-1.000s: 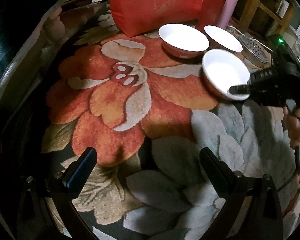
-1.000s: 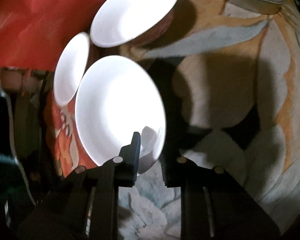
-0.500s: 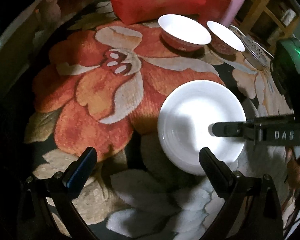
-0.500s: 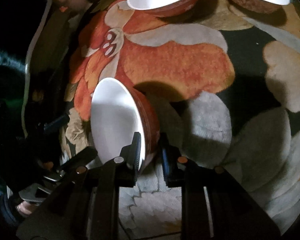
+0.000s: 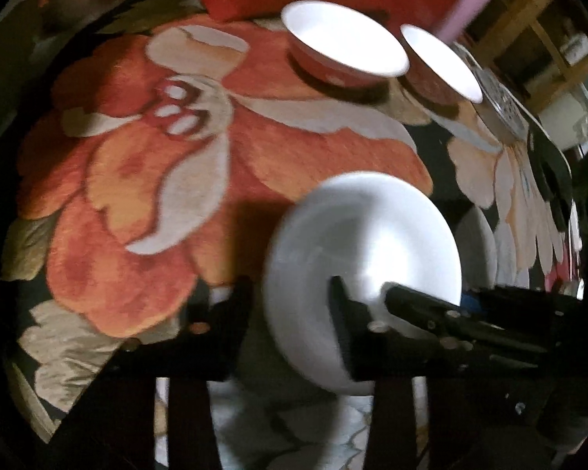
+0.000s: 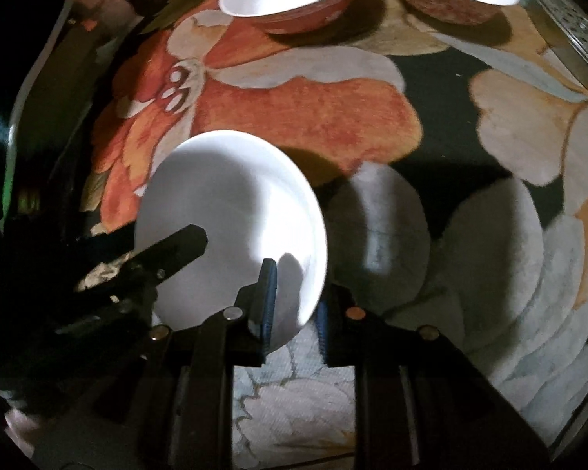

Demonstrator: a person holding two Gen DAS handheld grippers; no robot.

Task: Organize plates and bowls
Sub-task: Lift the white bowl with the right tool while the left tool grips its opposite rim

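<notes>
Across the flower-patterned orange and cream tablecloth (image 5: 145,180), two white-lined red ceramic bowls (image 5: 345,45) stand at twelve o'clock. Nearer, at five o'clock in the left view, a third white-lined bowl (image 5: 364,250) hangs tilted. The right gripper (image 6: 294,305) is clenched on its rim; the left gripper (image 5: 290,305) has just been closing over the opposite rim. Glazed ceramic is stiff, slippery and breakable, probably best pinched at the rim.

both grippers point steeply down at the white bowl (image 6: 231,231): the right gripper (image 6: 292,305) has its jaws clamped on the bowl's near rim, and the left gripper (image 5: 290,301) has just been closing its jaws across the opposite rim.
</notes>
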